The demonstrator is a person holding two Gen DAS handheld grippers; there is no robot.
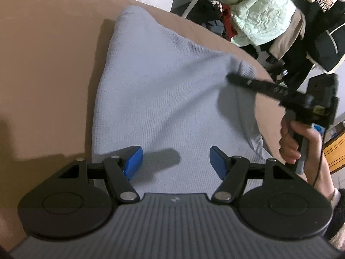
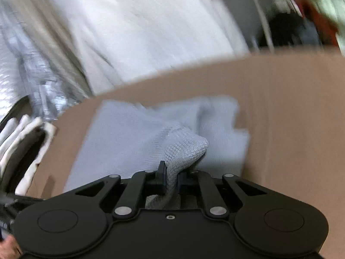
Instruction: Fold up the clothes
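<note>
Garment: pale blue-grey waffle-knit cloth [image 1: 163, 90] lay spread on the tan-brown flat surface [image 1: 54, 75], reaching from its near edge towards the far edge; the far end narrowed to a rounded point.
Surface: its far edge curved across both views; the cloth lay towards the right part of it in the left wrist view.
Left gripper [image 1: 175, 161]: hung just above the near part of the cloth, its blue-padded fingers [image 1: 134, 159] spread wide apart and holding nothing; their shadow fell on the fabric between them.
Right gripper [image 2: 171, 178]: jaws were clenched on a raised fold of the cloth [image 2: 183, 149], the fabric rising in a peak from between the pads and trailing down behind them.
Right gripper, from the left wrist view [image 1: 234, 78]: reached in from the right edge of the surface, tip at the lifted right side of the cloth, where wrinkles gathered.
Hand [image 1: 291, 142]: a person's hand gripped the right tool's handle, beyond the right edge.
Background: heap of clothes including a mint-green quilted jacket [image 1: 258, 15] stood beyond the far right edge; white fabric [image 2: 133, 28] lay beyond the far edge.
Image quality: right wrist view was motion-blurred.
</note>
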